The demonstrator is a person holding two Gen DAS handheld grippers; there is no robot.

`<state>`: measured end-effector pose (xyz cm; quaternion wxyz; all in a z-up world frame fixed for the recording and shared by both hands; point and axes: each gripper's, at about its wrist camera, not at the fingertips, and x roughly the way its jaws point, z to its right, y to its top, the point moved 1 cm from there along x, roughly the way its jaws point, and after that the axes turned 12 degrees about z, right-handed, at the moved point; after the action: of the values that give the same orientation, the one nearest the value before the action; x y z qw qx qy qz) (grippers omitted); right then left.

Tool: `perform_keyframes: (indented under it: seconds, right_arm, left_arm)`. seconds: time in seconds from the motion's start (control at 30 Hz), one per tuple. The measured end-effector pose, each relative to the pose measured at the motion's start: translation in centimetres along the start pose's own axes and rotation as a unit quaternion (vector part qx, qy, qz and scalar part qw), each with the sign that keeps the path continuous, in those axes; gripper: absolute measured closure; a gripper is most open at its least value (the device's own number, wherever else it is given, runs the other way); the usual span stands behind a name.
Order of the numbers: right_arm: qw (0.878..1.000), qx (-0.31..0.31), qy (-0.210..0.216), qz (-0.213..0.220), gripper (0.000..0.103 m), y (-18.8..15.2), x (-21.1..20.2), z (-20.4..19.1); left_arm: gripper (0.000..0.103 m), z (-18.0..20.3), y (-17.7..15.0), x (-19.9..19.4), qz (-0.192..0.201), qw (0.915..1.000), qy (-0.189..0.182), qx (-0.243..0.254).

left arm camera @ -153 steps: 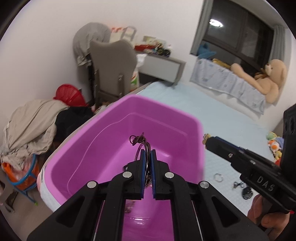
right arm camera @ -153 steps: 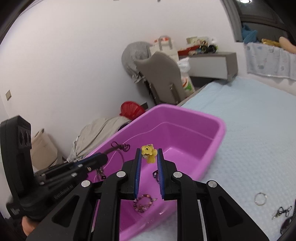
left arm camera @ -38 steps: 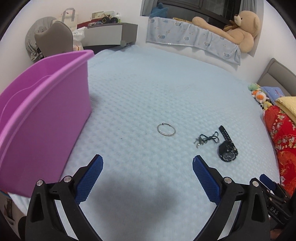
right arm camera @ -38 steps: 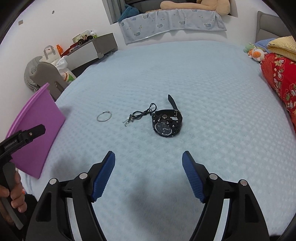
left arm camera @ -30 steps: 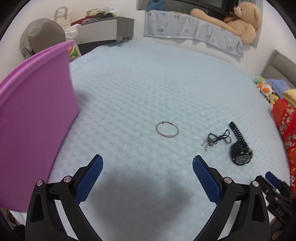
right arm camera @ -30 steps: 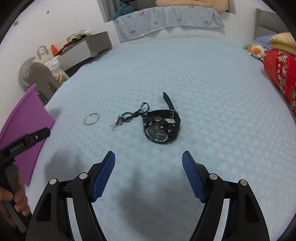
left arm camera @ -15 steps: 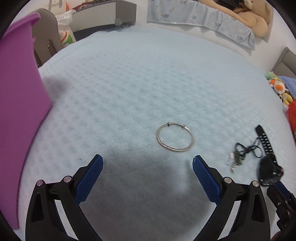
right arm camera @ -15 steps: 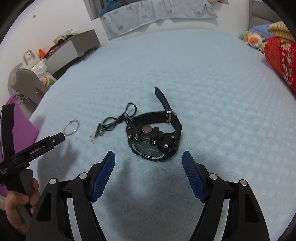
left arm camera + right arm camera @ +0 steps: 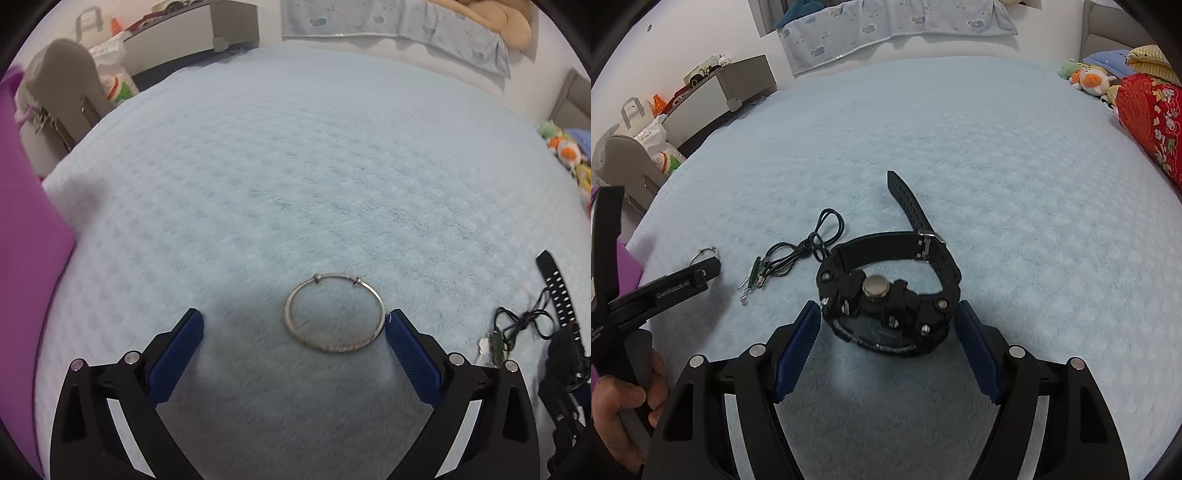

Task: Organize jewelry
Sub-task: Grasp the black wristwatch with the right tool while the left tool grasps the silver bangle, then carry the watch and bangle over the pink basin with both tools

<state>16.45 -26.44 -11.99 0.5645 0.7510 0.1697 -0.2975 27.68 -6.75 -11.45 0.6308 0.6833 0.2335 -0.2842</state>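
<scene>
A silver bangle (image 9: 334,314) lies flat on the light blue blanket (image 9: 295,166). My left gripper (image 9: 293,325) is open just above it, its right pad (image 9: 410,350) touching the bangle's rim. A black wristwatch (image 9: 888,291) lies on its side on the blanket. My right gripper (image 9: 888,325) is open with the watch case between its blue pads. A black cord necklace with a green pendant (image 9: 792,258) lies left of the watch; it also shows in the left wrist view (image 9: 517,325). The purple tub's wall (image 9: 26,258) stands at far left.
A grey chair (image 9: 62,96) and a grey desk (image 9: 192,22) stand beyond the bed's far left edge. Soft toys (image 9: 1086,79) and a red patterned pillow (image 9: 1148,118) lie at the right. A hand holds the left gripper's handle (image 9: 624,406).
Both grippers have moved forward and down. The left one now brackets the bangle, and the right one brackets the watch. Both stay open.
</scene>
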Motion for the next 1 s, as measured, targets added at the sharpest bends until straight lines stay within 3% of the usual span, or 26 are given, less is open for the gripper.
perform_keyframes:
  seconds: [0.67, 0.73, 0.83, 1.0]
  right_arm:
    - [0.999, -0.037, -0.038, -0.009, 0.017, 0.7, 2.9, -1.5]
    - [0.999, -0.037, -0.037, -0.006, 0.021, 0.8, 2.7, -1.4]
    - [0.999, -0.030, -0.044, 0.003, 0.036, 0.9, 2.1, -1.0]
    - [0.999, -0.024, -0.030, 0.005, 0.037, 0.8, 1.6, -0.6]
  left_arm:
    - [0.006, 1.1, -0.1, 0.7, 0.000, 0.9999, 0.009, 0.008]
    - [0.009, 0.8, -0.3, 0.4, 0.001, 1.0000, 0.000, 0.004]
    - [0.020, 0.6, -0.7, -0.2, 0.007, 0.9999, -0.007, 0.008]
    - [0.049, 0.5, -1.4, -1.6, 0.019, 0.9994, -0.020, 0.019]
